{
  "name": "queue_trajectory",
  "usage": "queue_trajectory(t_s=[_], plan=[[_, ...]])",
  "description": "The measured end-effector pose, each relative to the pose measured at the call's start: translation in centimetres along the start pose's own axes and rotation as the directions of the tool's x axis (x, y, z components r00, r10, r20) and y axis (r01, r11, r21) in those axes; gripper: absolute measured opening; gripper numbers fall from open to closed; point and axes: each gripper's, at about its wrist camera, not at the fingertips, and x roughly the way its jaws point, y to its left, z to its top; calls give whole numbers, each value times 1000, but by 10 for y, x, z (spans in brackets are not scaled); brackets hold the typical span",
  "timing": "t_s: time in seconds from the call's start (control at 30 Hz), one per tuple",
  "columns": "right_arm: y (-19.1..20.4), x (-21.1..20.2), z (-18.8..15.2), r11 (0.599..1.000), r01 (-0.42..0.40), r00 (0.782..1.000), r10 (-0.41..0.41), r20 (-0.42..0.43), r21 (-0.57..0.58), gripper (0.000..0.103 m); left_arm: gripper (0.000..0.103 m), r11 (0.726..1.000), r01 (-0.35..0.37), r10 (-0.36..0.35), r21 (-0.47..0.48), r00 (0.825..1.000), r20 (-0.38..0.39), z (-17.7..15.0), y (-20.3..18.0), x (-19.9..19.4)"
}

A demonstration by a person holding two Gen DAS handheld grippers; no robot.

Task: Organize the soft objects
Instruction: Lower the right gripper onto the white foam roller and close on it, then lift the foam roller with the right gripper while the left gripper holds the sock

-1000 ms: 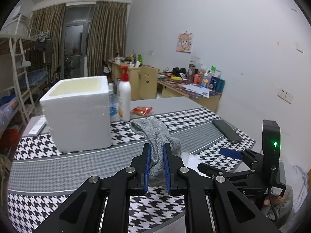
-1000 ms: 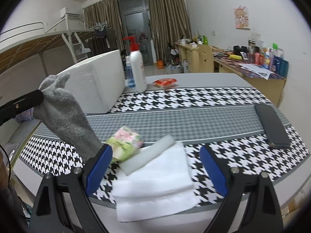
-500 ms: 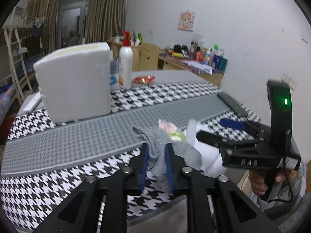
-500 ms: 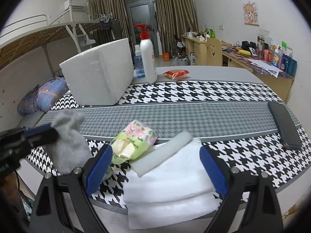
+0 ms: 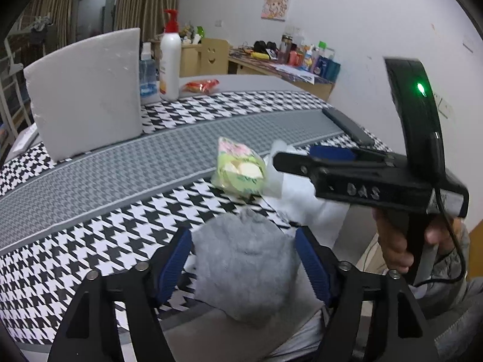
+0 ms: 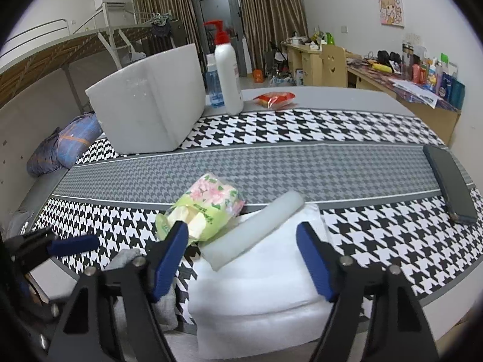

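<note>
Your left tool (image 5: 243, 264) is opening, letting go of the grey sock (image 5: 244, 267), which overhangs the tabletop (image 5: 120, 166) edge beside the white foam pad (image 6: 256, 283). It may slide off. Right tool (image 6: 241, 259) closing, empty.

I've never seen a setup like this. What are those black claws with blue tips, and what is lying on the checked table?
No robot here: a person's hand holds a trigger-operated gripper, one in each hand. Each picture comes from a camera on one gripper, looking along its fingers. The left gripper is opening around a grey sock at the table edge; its pads no longer press it. The right gripper, closing with nothing gripped, hovers over a folded white cloth bearing a white roll, beside a tissue pack. Farther off: a foam box, a pump bottle, a phone.
</note>
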Motion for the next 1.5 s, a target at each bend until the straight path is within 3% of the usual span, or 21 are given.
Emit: queue_trajectory(t_s=[0.2,0.47,0.83,1.03,1.23,1.5], plan=[[-2,12,2,999,-25,999,27,-46,39,61,74,999,-17,17,29,1000,-16,-5,-6,7],[-4,31,1,997,15,992,-5,-123,81,45,74,1000,-20,21,24,1000,-22,-7,-3,12],[-8,40,9,991,62,986,-42,-160,121,41,74,1000,-5,5,28,1000,-27,-9,-2,16],[4,47,11,990,123,978,-110,-177,67,37,74,999,9,-8,31,999,-40,-11,-3,17],[-3,44,12,994,60,982,-41,-185,96,14,76,1000,-2,3,27,999,-44,-11,-3,17],[-12,28,12,992,46,991,-30,-134,116,13,76,1000,-5,5,12,999,-42,-9,1,20]])
